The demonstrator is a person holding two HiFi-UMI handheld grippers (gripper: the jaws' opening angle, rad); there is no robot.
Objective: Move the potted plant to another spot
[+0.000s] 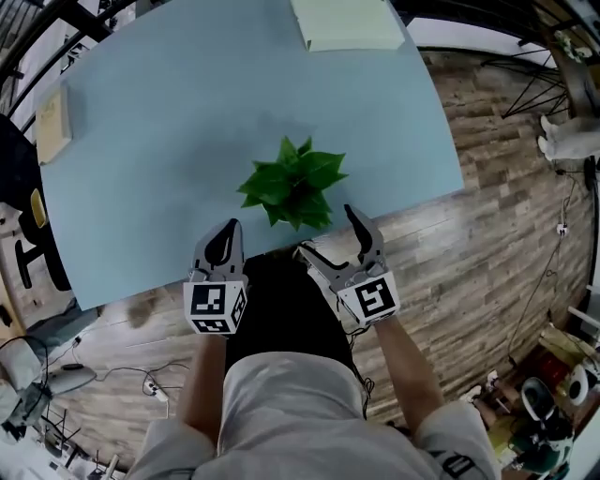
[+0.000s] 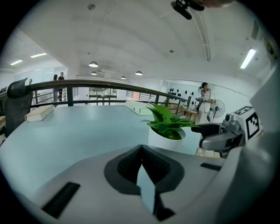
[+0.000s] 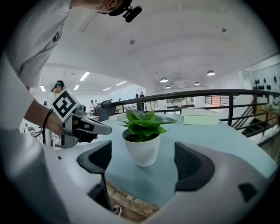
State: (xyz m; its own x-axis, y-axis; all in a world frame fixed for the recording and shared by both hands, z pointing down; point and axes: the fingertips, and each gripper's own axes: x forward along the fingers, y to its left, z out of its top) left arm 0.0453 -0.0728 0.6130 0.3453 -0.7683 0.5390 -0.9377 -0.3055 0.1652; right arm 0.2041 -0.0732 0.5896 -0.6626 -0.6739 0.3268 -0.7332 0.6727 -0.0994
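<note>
The potted plant (image 1: pixel 292 183), green leaves in a white pot (image 3: pixel 142 151), stands on the light blue table (image 1: pixel 169 122) close to its near edge. My right gripper (image 1: pixel 328 232) is open just in front of the plant, off the table edge. In the right gripper view its jaws stand wide apart with the pot ahead of them and nothing touching the pads. My left gripper (image 1: pixel 225 236) hangs to the left of the plant with its jaws together and nothing in them. From the left gripper view the plant (image 2: pixel 168 127) is ahead and to the right.
A pale green flat box (image 1: pixel 347 21) lies at the table's far edge and a beige object (image 1: pixel 52 122) at its left edge. A dark railing (image 3: pixel 210 92) runs behind the table. Wood flooring (image 1: pixel 487 234) lies to the right, a black chair (image 1: pixel 37 234) at the left.
</note>
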